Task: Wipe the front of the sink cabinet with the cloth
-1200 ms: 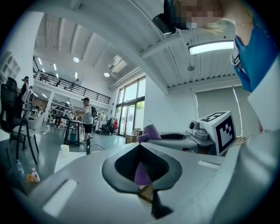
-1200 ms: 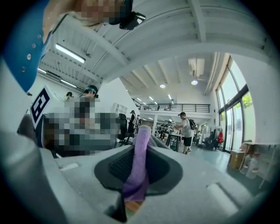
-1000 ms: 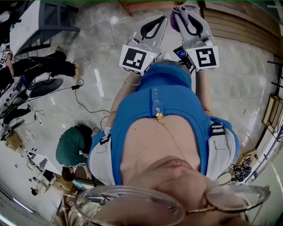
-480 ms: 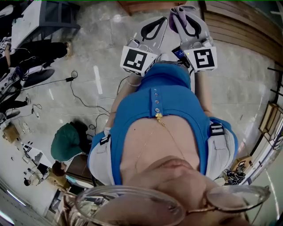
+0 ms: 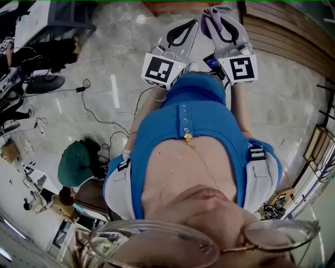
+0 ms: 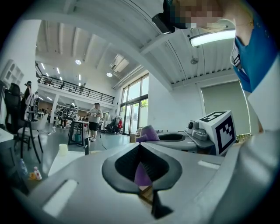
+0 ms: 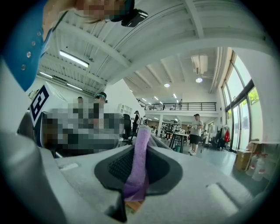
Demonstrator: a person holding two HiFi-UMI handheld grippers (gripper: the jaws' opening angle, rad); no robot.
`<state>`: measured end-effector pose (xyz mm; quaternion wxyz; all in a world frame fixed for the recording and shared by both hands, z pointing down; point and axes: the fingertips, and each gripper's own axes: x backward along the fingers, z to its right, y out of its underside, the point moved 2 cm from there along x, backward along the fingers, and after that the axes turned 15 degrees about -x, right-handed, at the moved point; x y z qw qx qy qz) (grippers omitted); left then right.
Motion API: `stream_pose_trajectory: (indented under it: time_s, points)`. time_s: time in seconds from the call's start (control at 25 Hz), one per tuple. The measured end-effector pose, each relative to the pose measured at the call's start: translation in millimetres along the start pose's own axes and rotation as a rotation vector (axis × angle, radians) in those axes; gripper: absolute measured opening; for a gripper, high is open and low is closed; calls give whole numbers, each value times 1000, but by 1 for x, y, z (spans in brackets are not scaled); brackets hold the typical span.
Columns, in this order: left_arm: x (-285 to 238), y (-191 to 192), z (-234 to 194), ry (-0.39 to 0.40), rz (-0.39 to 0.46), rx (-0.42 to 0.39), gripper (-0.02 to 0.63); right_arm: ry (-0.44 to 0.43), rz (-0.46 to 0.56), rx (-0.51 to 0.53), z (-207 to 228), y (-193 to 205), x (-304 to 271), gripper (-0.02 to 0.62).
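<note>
Both grippers are held up in front of the person's blue shirt [image 5: 193,120], side by side, jaws pointing away. My right gripper [image 5: 219,14] is shut on a purple cloth [image 5: 210,21]; in the right gripper view the cloth [image 7: 140,162] runs as a strip between the jaws of the right gripper [image 7: 141,144]. My left gripper [image 5: 186,29] is shut, close beside the right one. In the left gripper view a sliver of purple cloth [image 6: 142,173] shows in the slit of the left gripper [image 6: 141,151], and its tip [image 6: 148,132] shows beyond. No sink cabinet is in view.
Below is a grey marble floor [image 5: 115,68] with black cables [image 5: 91,110]. A person in a green top [image 5: 78,165] crouches at the left. Wooden slats [image 5: 285,34] lie at the upper right. Both gripper views look up into a large hall where a person [image 7: 196,131] stands by tables.
The floor and people at the left have slid slightly in the head view as the head turned. Both grippers keep the same pose and hold.
</note>
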<state>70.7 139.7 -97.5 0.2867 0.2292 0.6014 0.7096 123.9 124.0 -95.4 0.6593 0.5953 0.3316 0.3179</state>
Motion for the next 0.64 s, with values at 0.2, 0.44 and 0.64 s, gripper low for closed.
stream_pose_trajectory:
  time_s: [0.2, 0.44, 0.64]
  points:
    - [0, -2, 6, 10, 1, -9, 0, -13, -12, 11, -1, -1, 5, 57]
    - [-2, -6, 13, 23, -1, -14, 0, -29, 0, 13, 0, -2, 7, 57]
    - [0, -6, 17, 34, -7, -13, 0, -24, -30, 21, -4, -1, 9, 57]
